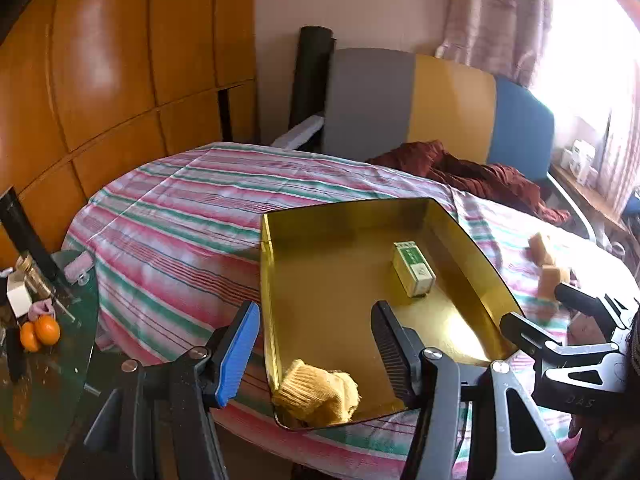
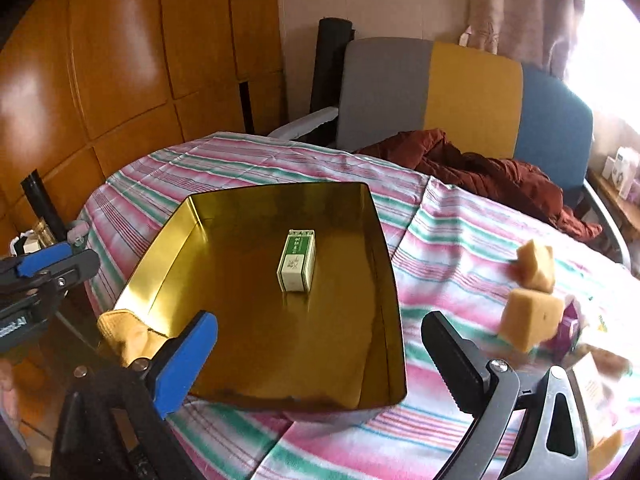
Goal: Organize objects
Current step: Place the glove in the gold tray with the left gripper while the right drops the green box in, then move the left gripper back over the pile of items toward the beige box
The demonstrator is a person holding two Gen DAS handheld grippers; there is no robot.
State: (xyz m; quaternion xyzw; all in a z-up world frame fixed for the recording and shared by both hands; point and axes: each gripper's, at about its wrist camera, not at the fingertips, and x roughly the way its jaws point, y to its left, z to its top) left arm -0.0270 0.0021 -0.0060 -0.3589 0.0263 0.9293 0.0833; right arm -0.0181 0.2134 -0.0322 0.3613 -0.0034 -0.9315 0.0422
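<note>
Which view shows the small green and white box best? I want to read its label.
The right wrist view: the green and white box sits near the middle of the gold tin, top and front label both facing the camera. The left wrist view shows the same box further off and angled, so the print is harder to make out.

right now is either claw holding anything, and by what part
Nothing is held. The left claw and the right claw are both open and empty above the gold tin.

A tin sits on the table, holding a small box mid-floor and a sock at its near-left corner. Two sponge blocks lie to its right, a chair behind.
</note>
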